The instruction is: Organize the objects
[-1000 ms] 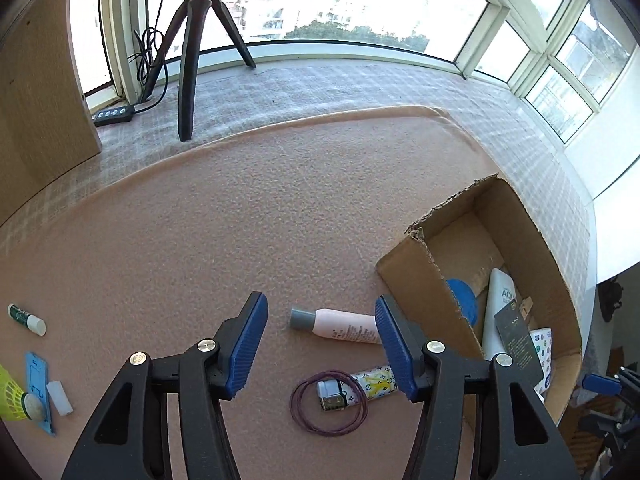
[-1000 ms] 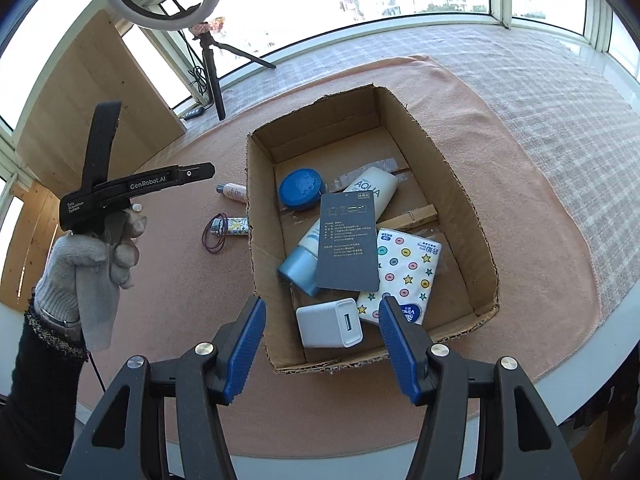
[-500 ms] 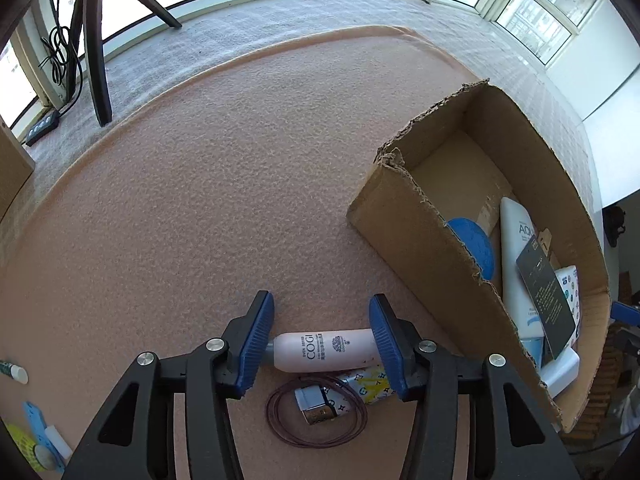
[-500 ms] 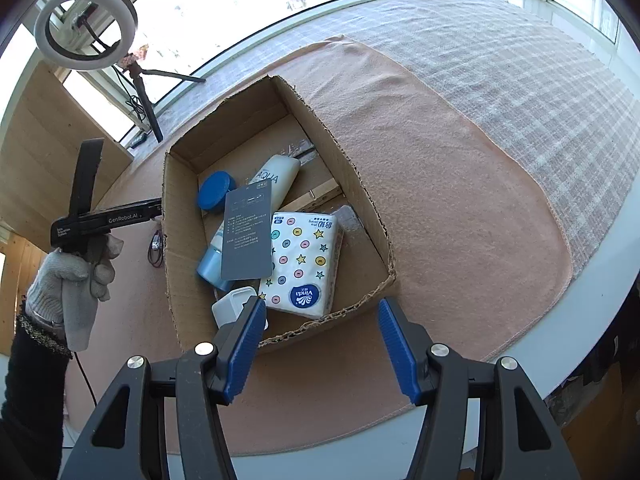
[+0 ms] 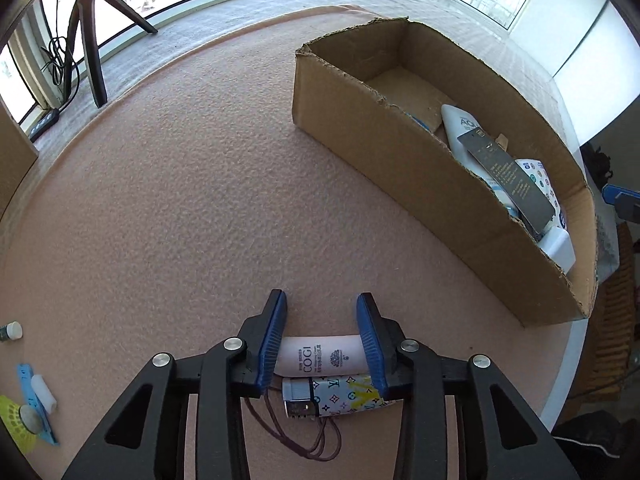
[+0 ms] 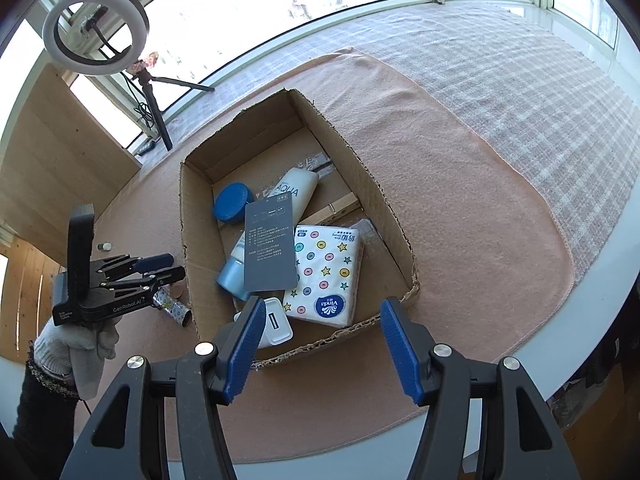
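Observation:
A pink COGI bottle (image 5: 320, 354) lies crosswise on the peach mat. Beside it are a patterned lighter (image 5: 340, 398) and a brown cord loop (image 5: 316, 446). My left gripper (image 5: 321, 298) points steeply down over the bottle. Its jaws are closing with the bottle showing between them, and I see no firm press of the pads. The right wrist view shows the left gripper (image 6: 160, 268) beside the cardboard box (image 6: 352, 168). My right gripper (image 6: 324, 332) hangs open over the box's near rim, holding nothing.
The box (image 5: 360, 128) holds a blue lid (image 6: 233, 209), a white tube (image 6: 296, 192), a grey card (image 6: 270, 248), a tissue pack (image 6: 324, 276) and a white charger (image 6: 276, 322). A ruler (image 5: 32, 396) and a shuttlecock (image 5: 14, 424) lie far left. A tripod (image 5: 90, 40) stands behind.
My left gripper has come down and forward over the pink bottle, and its jaws have narrowed around it. The right gripper has rolled a little and drifted sideways over the box.

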Tool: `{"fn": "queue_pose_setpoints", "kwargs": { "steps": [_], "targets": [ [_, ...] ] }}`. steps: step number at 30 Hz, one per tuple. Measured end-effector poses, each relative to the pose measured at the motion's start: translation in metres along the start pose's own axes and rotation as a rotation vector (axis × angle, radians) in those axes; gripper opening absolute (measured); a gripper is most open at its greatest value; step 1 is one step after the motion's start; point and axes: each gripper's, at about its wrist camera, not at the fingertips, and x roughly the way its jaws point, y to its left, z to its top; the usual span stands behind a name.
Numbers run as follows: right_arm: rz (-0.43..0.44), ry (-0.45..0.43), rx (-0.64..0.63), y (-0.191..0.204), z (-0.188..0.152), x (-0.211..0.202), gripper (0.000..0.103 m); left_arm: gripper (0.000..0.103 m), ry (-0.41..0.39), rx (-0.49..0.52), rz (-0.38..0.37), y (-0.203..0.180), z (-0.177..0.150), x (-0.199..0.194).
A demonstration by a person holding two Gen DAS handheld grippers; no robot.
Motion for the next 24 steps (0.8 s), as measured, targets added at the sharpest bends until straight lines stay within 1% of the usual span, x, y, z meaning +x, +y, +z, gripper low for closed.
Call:
{"fn": "queue_pose_setpoints", "kwargs": {
  "steps": [2, 4, 7, 11, 13, 16, 19, 21, 24],
  "targets": [
    [-0.009, -0.014, -0.020, 0.008, 0.001, -0.005, 0.057, 0.040, -0.013, -0.010, 0.002, 0.003, -0.014, -0.006],
    [-0.006, -0.024, -0.038, 0.017, 0.001, -0.009, 0.057, 0.040, -0.029, -0.044, -0.018, 0.008, -0.028, -0.012],
    [0.001, -0.034, -0.075, 0.034, 0.000, -0.012, 0.057, 0.040, -0.057, -0.106, -0.021, 0.019, -0.050, -0.025],
    [0.028, -0.031, -0.141, 0.064, -0.004, -0.011, 0.057, 0.040, -0.130, -0.206, -0.018, 0.039, -0.081, -0.052],
    [0.052, -0.013, -0.182, 0.082, -0.008, -0.006, 0.057, 0.040, -0.137, -0.243, 0.003, 0.052, -0.098, -0.060],
    [0.082, 0.032, -0.258, 0.112, -0.018, 0.011, 0.057, 0.040, -0.116, -0.265, 0.072, 0.065, -0.115, -0.061],
    [0.109, 0.084, -0.328, 0.140, -0.031, 0.031, 0.057, 0.040, -0.133, -0.296, 0.036, 0.077, -0.119, -0.066],
    [0.128, 0.118, -0.374, 0.157, -0.041, 0.043, 0.057, 0.040, -0.142, -0.295, 0.033, 0.074, -0.118, -0.071],
    [0.139, 0.163, -0.422, 0.176, -0.052, 0.060, 0.057, 0.040, -0.127, -0.273, 0.046, 0.069, -0.108, -0.063]
  ]
}}
